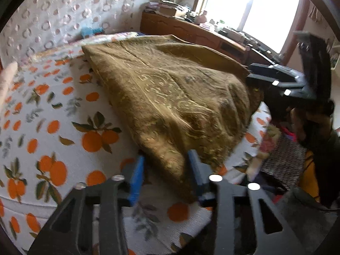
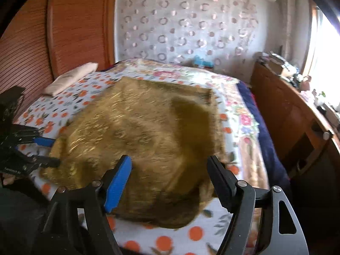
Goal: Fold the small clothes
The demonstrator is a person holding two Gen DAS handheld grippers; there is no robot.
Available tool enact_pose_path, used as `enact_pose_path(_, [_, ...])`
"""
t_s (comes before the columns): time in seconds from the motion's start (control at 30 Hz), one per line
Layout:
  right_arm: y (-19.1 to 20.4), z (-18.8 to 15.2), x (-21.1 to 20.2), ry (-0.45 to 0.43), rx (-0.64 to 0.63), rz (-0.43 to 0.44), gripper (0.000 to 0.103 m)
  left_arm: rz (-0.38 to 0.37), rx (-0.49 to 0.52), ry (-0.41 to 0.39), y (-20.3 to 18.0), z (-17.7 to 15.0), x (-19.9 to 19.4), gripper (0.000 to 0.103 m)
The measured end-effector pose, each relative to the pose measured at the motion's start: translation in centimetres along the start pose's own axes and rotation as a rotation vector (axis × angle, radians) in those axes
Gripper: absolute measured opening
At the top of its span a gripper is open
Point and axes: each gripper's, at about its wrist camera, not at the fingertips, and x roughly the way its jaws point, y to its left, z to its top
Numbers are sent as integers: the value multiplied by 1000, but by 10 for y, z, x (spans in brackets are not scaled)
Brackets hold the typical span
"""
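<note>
An olive-gold patterned cloth (image 1: 170, 89) lies folded and rumpled on the bed, over a white sheet printed with oranges (image 1: 53, 127). In the left wrist view my left gripper (image 1: 165, 167) has its blue-padded fingers (image 1: 138, 170) around the cloth's near corner, and the bunched fabric fills the gap. The right wrist view shows that same gripper (image 2: 51, 150) at the cloth's (image 2: 148, 127) left edge. My right gripper (image 2: 170, 170) stands wide open above the cloth's near edge with nothing pressed between its pads. It also shows at the far right of the left wrist view, as the right gripper (image 1: 252, 72) by the cloth's right side.
A cream pillow (image 2: 70, 80) lies by the wooden headboard (image 2: 63, 31). A wooden desk (image 2: 286, 110) piled with clutter runs along the bed's right side under a bright window (image 1: 255, 4). A ring-patterned curtain (image 2: 187, 25) hangs behind the bed. A person's hand (image 1: 314, 119) holds the right gripper.
</note>
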Motion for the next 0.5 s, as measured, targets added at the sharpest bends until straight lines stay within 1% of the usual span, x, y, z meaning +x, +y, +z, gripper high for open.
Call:
enact_pose_path(0.07, [8,-4,7,16,-17,29,75,-42,-13,12,-1,2,0,21])
enact_pose_path(0.1, [12,-6,9,23,-24,41,75,-49,-8,8,-3,3,-2,18])
enact_pose_path(0.13, [13,-7,13,28,-28,51,75,-47,1,-6,-5,5,-5,9])
enact_pose_path(0.17, [15,-9,14,32,-27,60,75,-46,6,-17,-8,8,-9,5])
enact_pose_path(0.27, [21,-11,14,35,-29,86,75,-43,29,-89,-16,24,-26,3])
enact_pose_path(0.4, [22,-12,10,26,-30,116,75,-7,69,-192,-29,53,-48,2])
enact_pose_path(0.5, [27,-14,3,26,-32,129,75,-18,62,-230,-29,77,-56,2])
